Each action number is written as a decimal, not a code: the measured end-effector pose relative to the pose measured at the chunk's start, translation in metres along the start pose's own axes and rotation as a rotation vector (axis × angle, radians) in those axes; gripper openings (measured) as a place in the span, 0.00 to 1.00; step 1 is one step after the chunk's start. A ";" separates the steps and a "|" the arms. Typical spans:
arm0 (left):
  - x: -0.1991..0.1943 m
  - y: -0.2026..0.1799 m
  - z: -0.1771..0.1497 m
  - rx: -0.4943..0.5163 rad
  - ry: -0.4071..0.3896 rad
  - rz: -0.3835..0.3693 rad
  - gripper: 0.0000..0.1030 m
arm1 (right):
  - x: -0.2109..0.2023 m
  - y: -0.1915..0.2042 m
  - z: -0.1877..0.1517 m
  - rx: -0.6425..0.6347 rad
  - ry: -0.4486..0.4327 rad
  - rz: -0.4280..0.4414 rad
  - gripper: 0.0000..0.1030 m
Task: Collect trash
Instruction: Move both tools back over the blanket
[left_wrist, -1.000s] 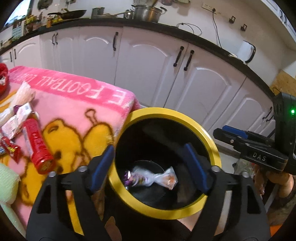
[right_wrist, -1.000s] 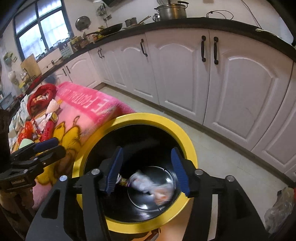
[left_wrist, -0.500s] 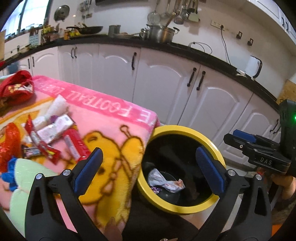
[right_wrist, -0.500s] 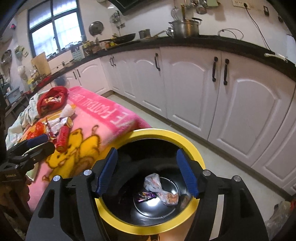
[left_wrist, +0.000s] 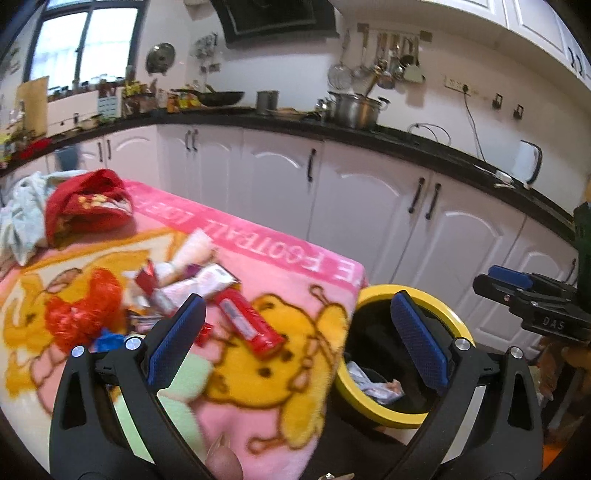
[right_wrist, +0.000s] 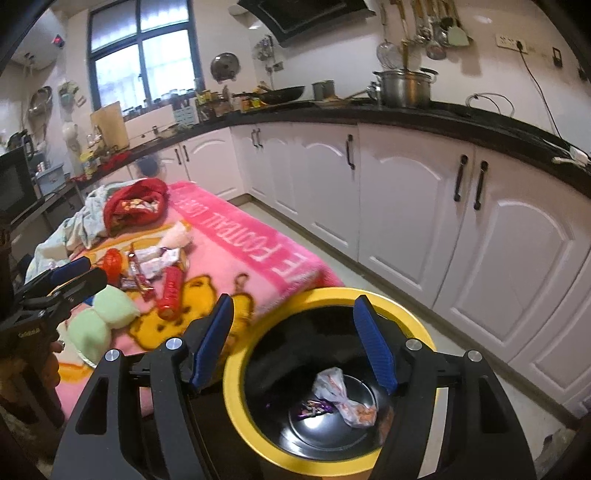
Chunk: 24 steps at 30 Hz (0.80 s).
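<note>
Left gripper (left_wrist: 297, 339) jaws spread as wide as they go, nothing between the blue pads; it hangs over the near edge of the pink blanket (left_wrist: 258, 373). Right gripper (right_wrist: 295, 345) jaws partly spread, also empty, directly above the yellow-rimmed bin (right_wrist: 236, 395).

Bin stands just beside the blanket's right corner. Inside, on the black bottom: a crumpled white wrapper (right_wrist: 341, 397) and a small purple wrapper (right_wrist: 312, 406), touching.

Remaining trash lies on the blanket, ahead and left of the left gripper: red tube-shaped packet (left_wrist: 249, 325) nearest, then a loose pile of white and red wrappers (left_wrist: 184, 280), a crinkled red-orange bag (left_wrist: 83, 306), a blue scrap (left_wrist: 107, 339). Pale green cloth (right_wrist: 99, 317) at the near edge.

Writing: blanket border reads "FOOTBALL", upside down from both views; "DAS" on the right gripper's body (left_wrist: 546, 317) as seen in the left view.

Farther back on the blanket: red fabric bundle (left_wrist: 88, 206), pale cloth (left_wrist: 22, 221). Beyond: white cabinets (left_wrist: 369, 206), black countertop, steel pot (left_wrist: 356, 105), wok, hanging utensils, window at left.
</note>
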<state>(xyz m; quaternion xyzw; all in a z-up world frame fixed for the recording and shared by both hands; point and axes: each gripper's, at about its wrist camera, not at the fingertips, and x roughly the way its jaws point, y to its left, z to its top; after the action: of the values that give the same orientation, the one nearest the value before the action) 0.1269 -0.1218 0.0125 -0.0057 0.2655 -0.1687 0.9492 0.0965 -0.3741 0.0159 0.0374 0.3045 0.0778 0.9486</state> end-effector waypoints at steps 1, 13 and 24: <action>-0.003 0.005 0.001 -0.005 -0.007 0.009 0.89 | 0.000 0.005 0.001 -0.010 -0.002 0.005 0.63; -0.028 0.056 -0.001 -0.070 -0.058 0.118 0.89 | 0.004 0.074 0.011 -0.133 -0.003 0.090 0.74; -0.043 0.103 -0.006 -0.139 -0.081 0.198 0.89 | 0.024 0.140 0.007 -0.215 0.048 0.182 0.78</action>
<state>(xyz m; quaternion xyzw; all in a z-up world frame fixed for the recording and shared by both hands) 0.1219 -0.0100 0.0190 -0.0521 0.2373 -0.0548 0.9685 0.1019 -0.2323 0.0245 -0.0387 0.3123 0.1965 0.9286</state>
